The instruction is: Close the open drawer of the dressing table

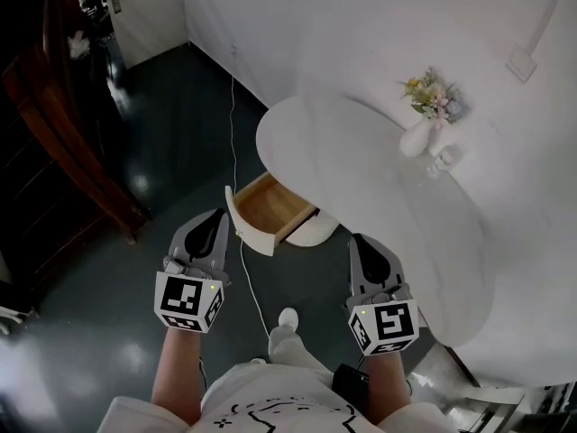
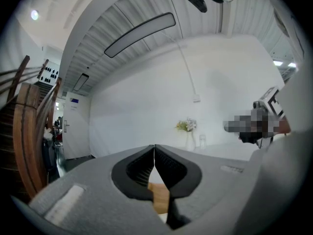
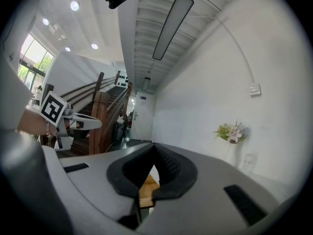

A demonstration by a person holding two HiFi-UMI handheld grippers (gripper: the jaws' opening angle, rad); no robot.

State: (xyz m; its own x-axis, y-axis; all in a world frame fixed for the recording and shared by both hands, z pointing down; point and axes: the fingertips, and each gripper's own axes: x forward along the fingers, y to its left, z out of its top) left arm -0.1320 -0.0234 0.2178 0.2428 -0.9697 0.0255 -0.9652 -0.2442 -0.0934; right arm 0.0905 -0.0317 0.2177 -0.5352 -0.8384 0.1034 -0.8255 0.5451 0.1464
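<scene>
The white dressing table [image 1: 361,152] has one drawer [image 1: 267,210] pulled out towards me, its wooden inside showing and nothing visible in it. My left gripper [image 1: 211,221] hovers just left of the drawer's front corner, jaws shut and empty. My right gripper [image 1: 362,244] hangs to the right of the drawer, below the table edge, also shut on nothing. In the left gripper view the closed jaws [image 2: 154,151] point at the table, with the drawer's wood [image 2: 159,198] seen below them. The right gripper view shows its jaws [image 3: 153,150] together above the same wood [image 3: 146,192].
A white vase of flowers [image 1: 425,115] and a small glass [image 1: 440,162] stand on the tabletop. A white cable [image 1: 236,152] runs down across the dark floor past the drawer. A dark wooden staircase [image 1: 63,133] rises at the left, with a white door [image 1: 135,12] beyond.
</scene>
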